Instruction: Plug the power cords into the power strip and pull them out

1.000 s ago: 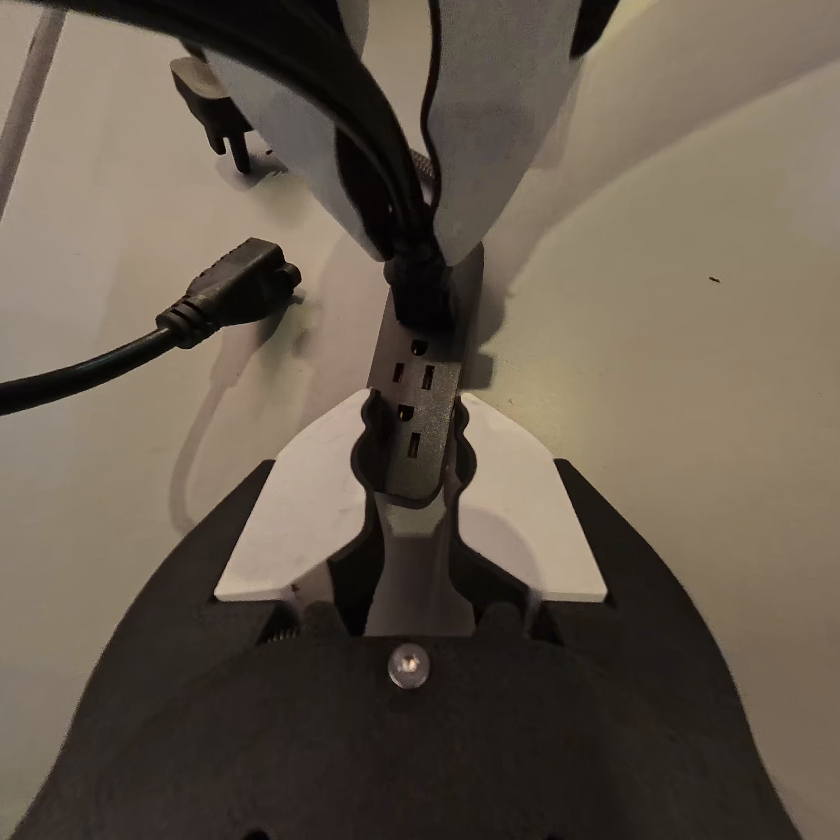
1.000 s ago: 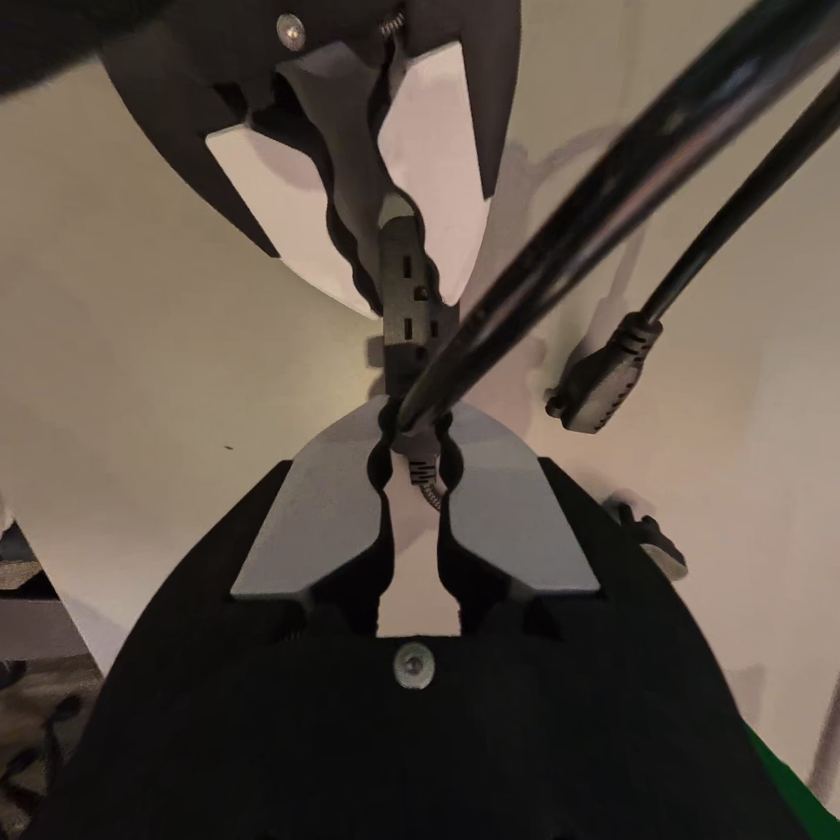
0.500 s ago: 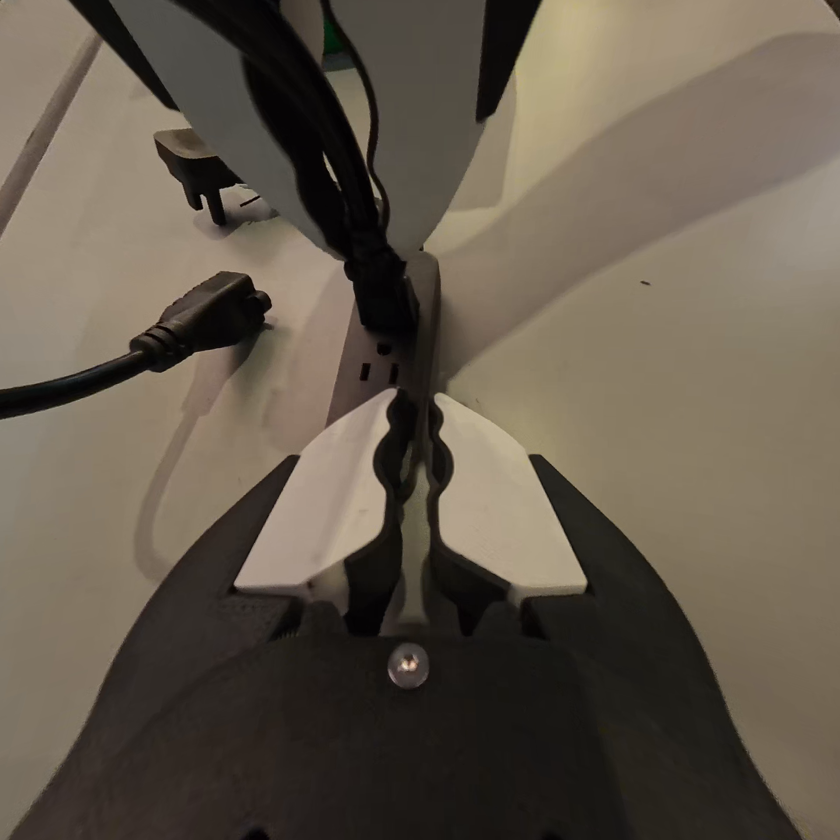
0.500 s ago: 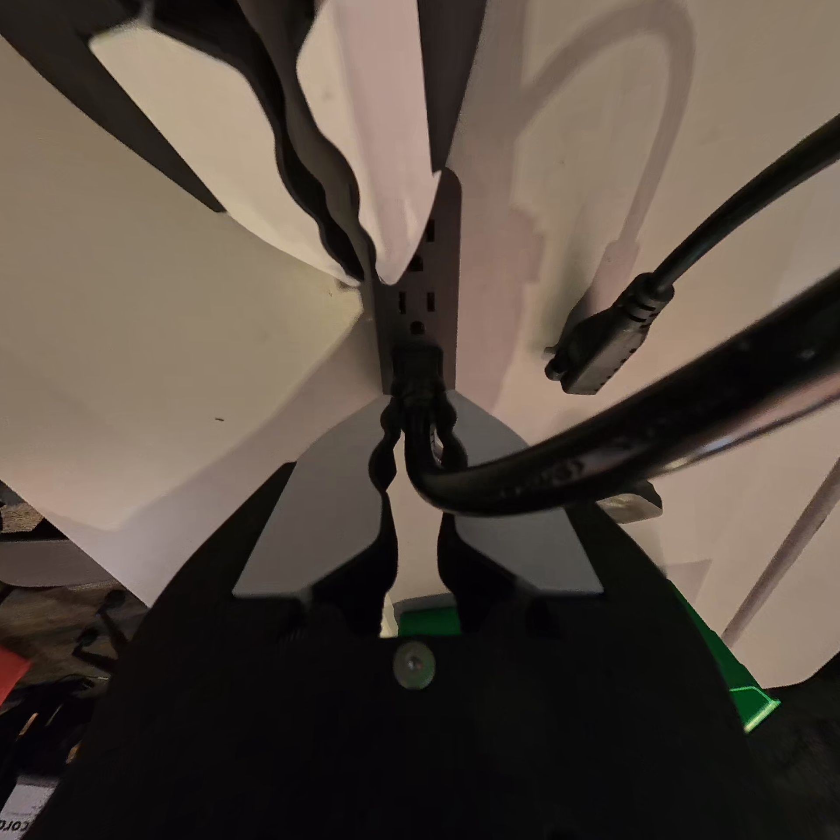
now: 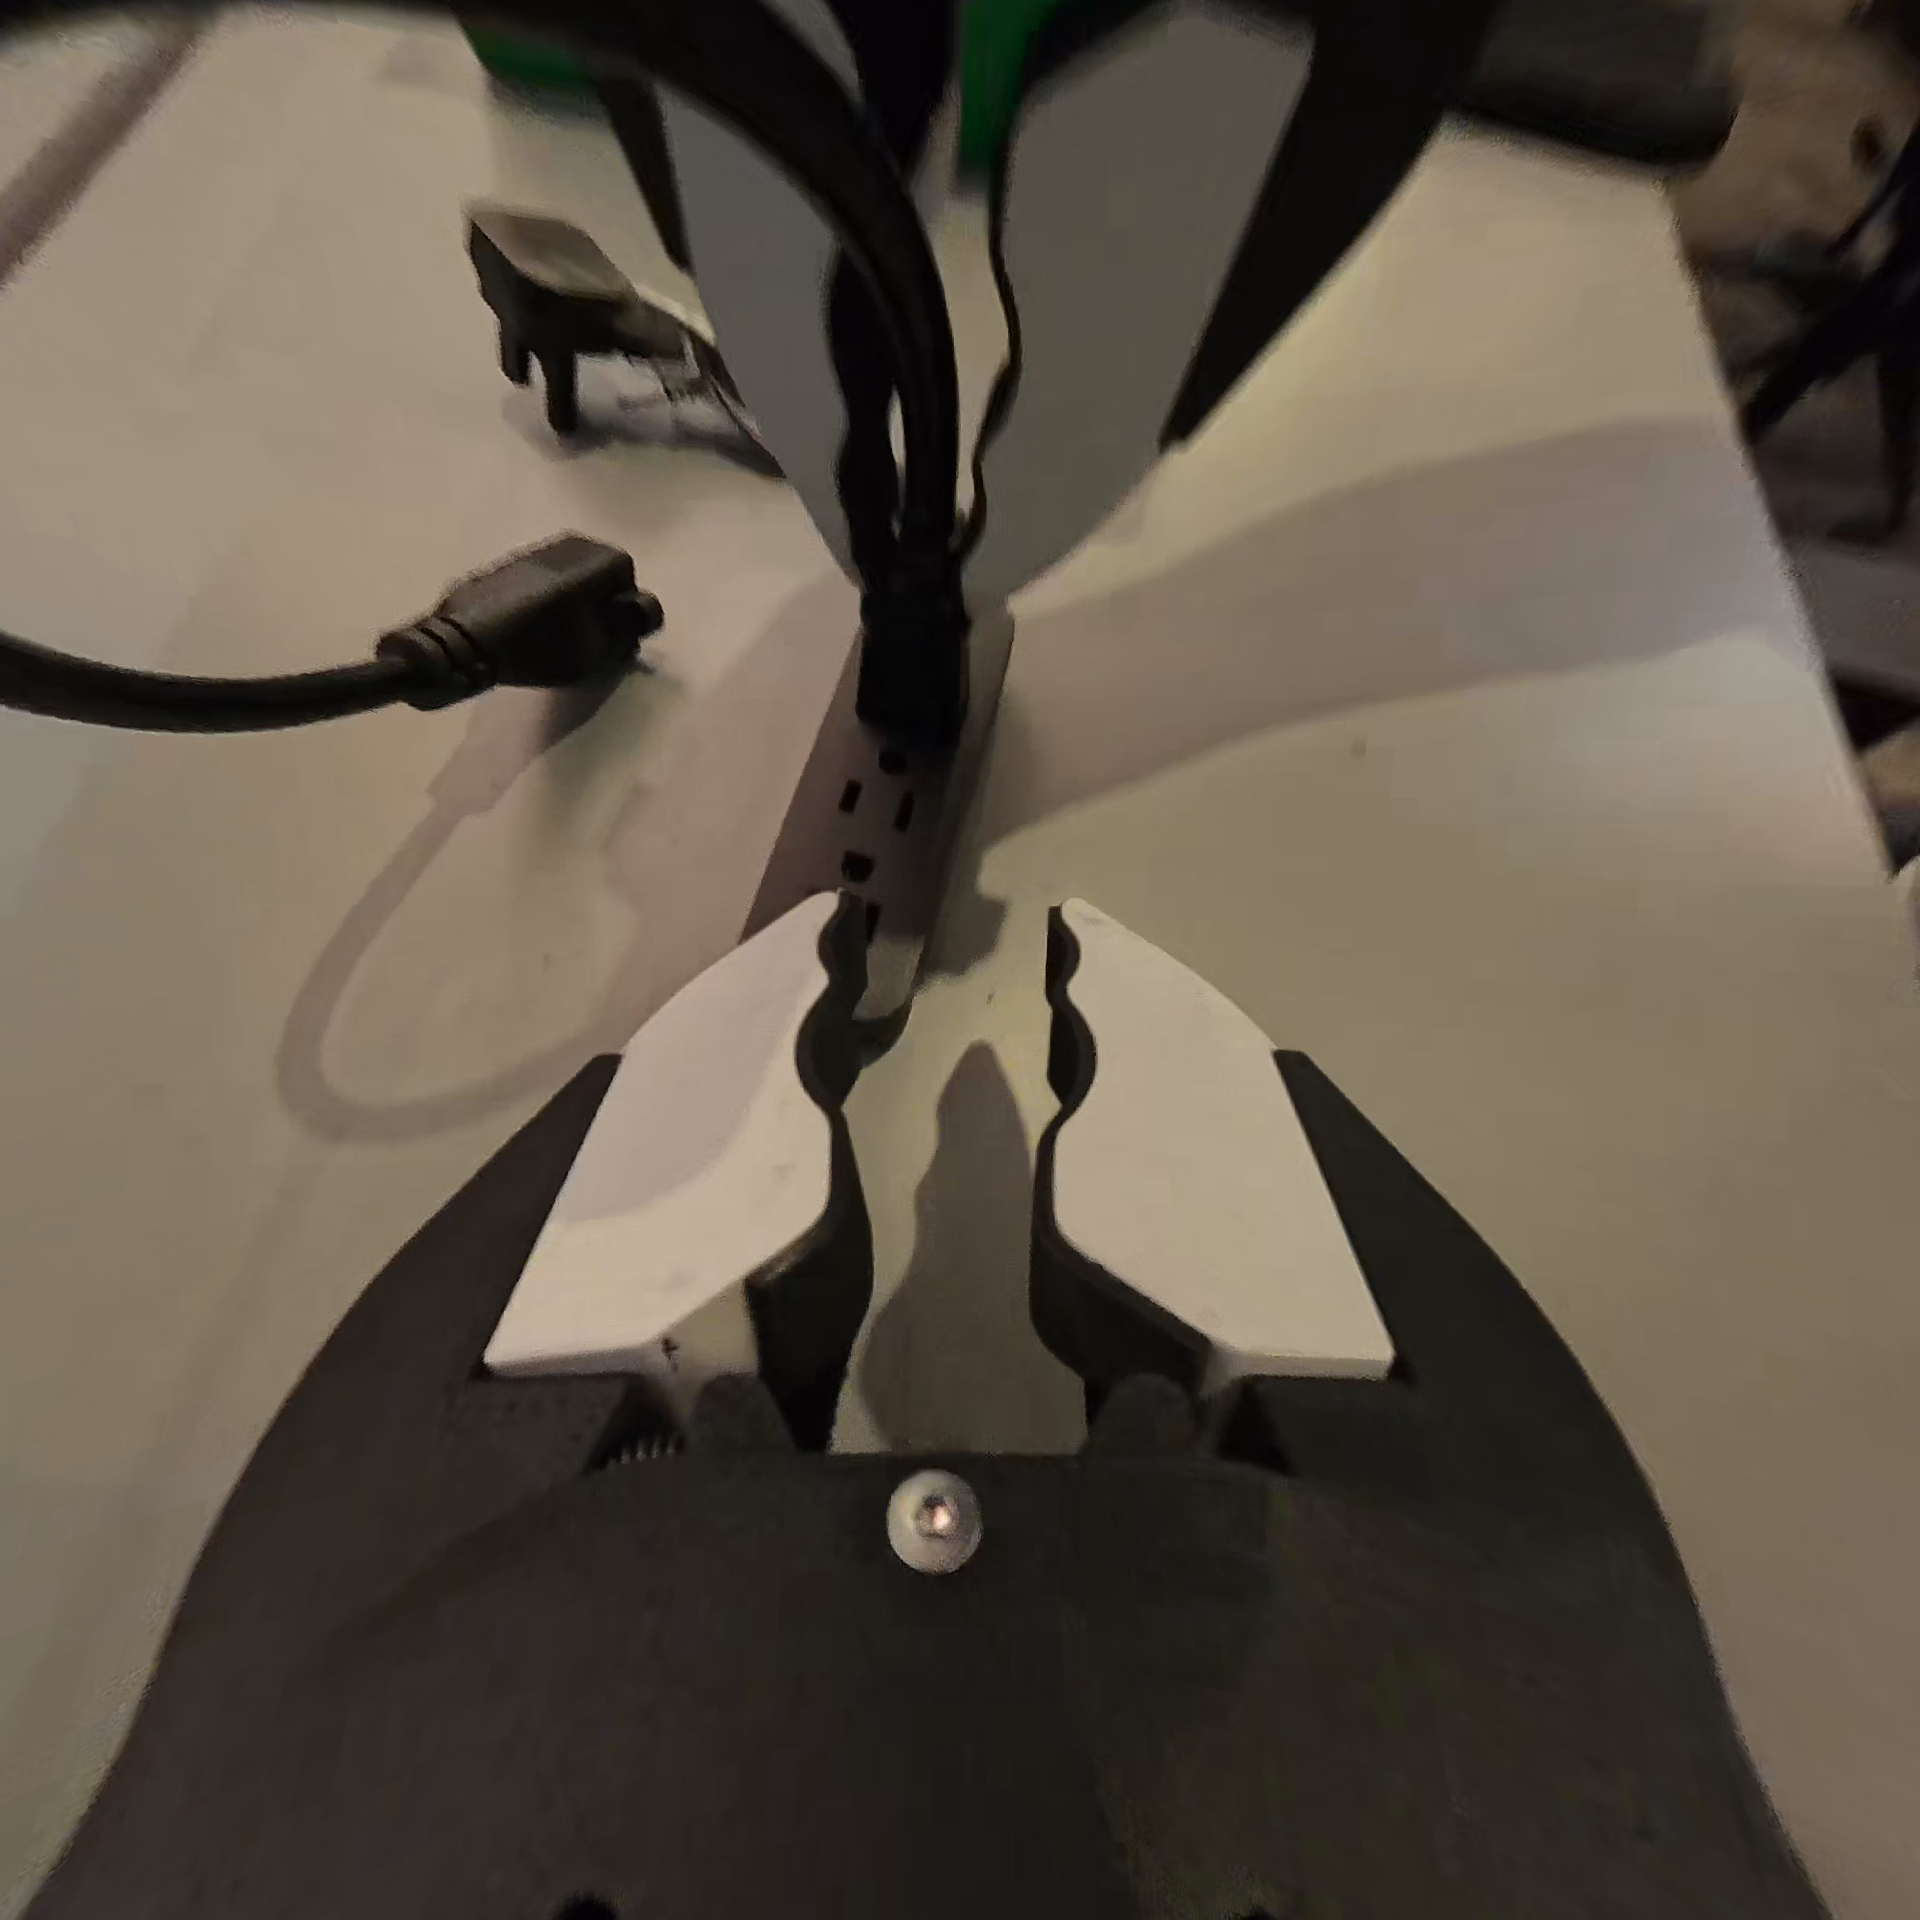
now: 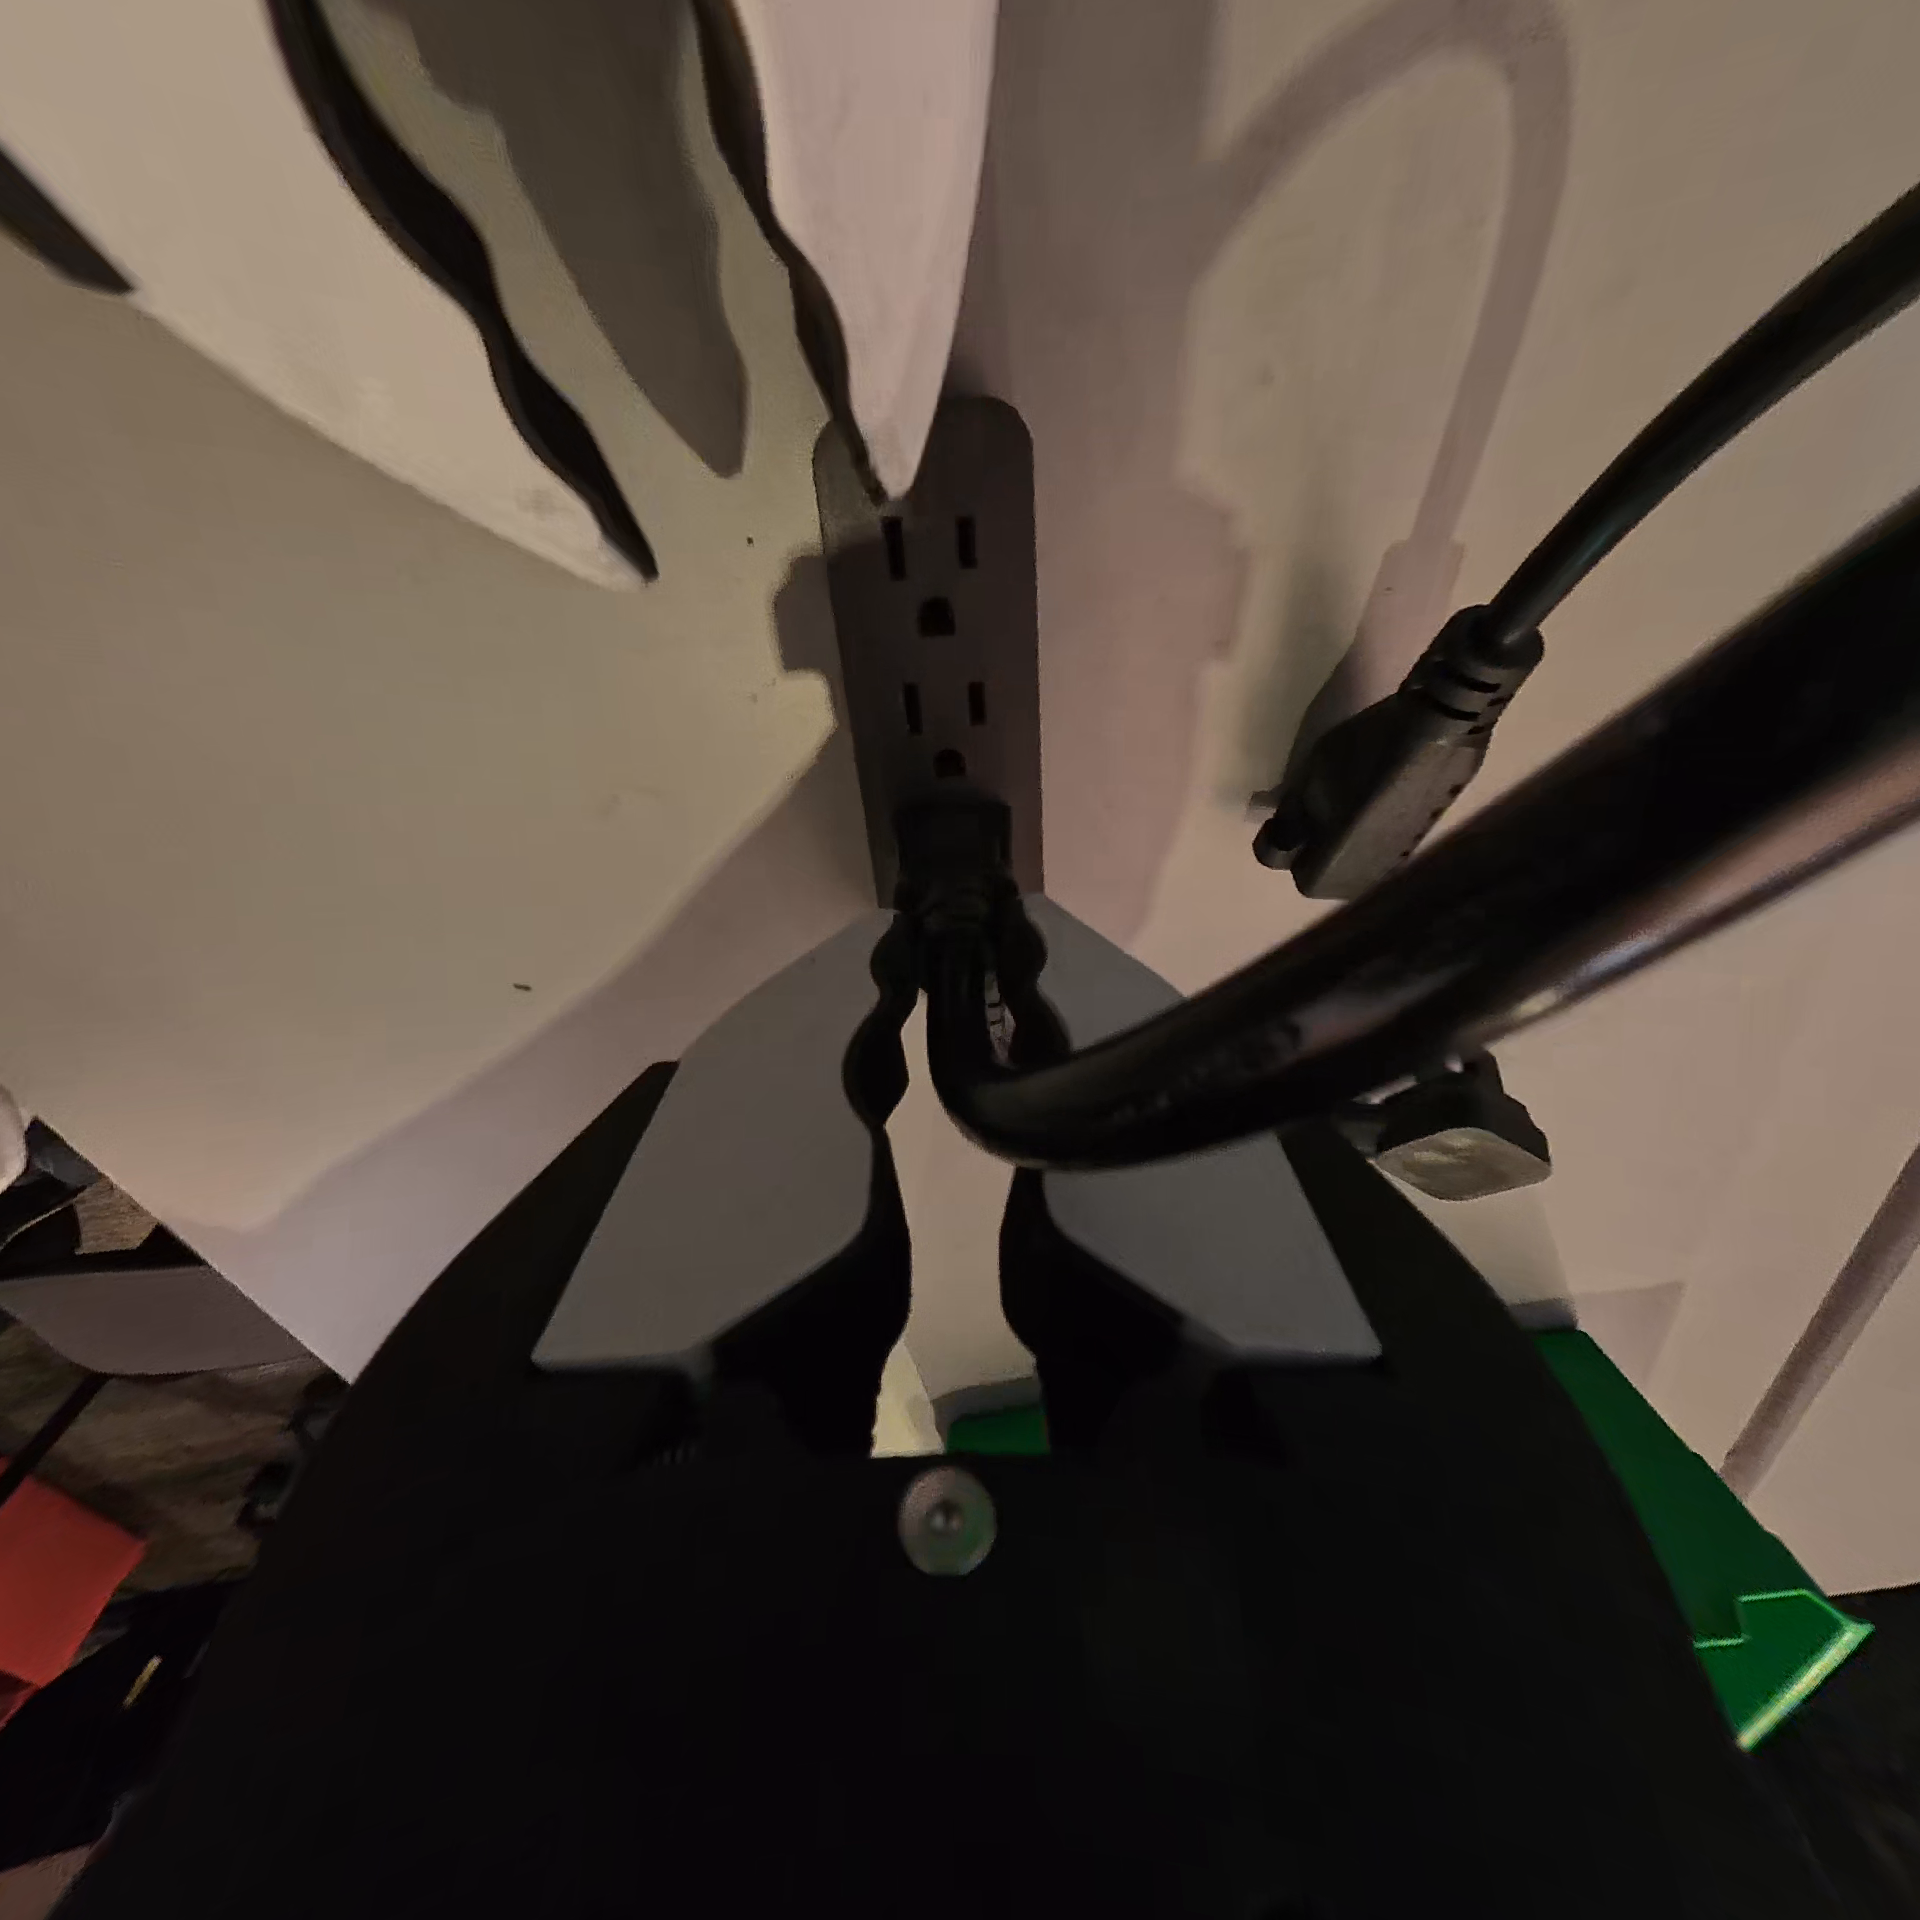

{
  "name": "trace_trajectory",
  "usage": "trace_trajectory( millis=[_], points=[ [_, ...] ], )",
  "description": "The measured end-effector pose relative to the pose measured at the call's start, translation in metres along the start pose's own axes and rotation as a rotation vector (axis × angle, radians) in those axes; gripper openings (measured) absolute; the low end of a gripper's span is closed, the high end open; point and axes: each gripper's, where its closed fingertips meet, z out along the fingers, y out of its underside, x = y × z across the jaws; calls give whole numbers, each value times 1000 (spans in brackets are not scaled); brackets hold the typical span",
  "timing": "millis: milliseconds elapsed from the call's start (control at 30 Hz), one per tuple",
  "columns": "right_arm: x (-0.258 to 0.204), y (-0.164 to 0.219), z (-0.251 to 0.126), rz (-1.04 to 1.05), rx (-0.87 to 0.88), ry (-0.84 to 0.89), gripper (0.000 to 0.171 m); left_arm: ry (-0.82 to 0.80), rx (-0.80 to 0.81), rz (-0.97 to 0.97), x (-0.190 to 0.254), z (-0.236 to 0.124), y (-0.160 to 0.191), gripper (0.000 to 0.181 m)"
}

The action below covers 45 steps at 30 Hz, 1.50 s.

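A dark grey power strip lies on the white table. A black power cord plug sits in its far outlet. My left gripper is open and empty, and the strip's near end lies just inside its left finger. My right gripper is shut on the plug at its neck. The thick black cord bends off to the right. In the right wrist view the strip shows two free outlets, with the open left gripper over its far end.
A second black cord connector lies on the table left of the strip, also showing in the right wrist view. A black pronged plug lies beyond it. A green object and clutter sit past the table edge. About 7 cm separates my left fingertips from my right. Measured from the fingertips, the green object is 30 cm or so from the right gripper and 40 cm from the left.
My left gripper has let go of the power strip's end and opened. My right gripper stays shut on the plug in the strip's end outlet.
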Motion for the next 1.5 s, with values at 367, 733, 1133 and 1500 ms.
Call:
trace_trajectory(
  millis=[367, 733, 1133, 1500],
  points=[
    [0, -1, -1, 41, 211, 4, 17, -250, -8, 7, 17, 7, 20, 31],
    [-1, 0, -1, 34, 228, 31, 17, -375, 113, -27, -12, 2, 1, 41],
    [0, 3, -1, -6, -12, 15, 18, -451, -40, 105, -23, 29, 17, 41],
    [0, 2, 0, 68, -10, -8, 16, -398, 22, 28, -14, 17, 19, 40]
  ],
)
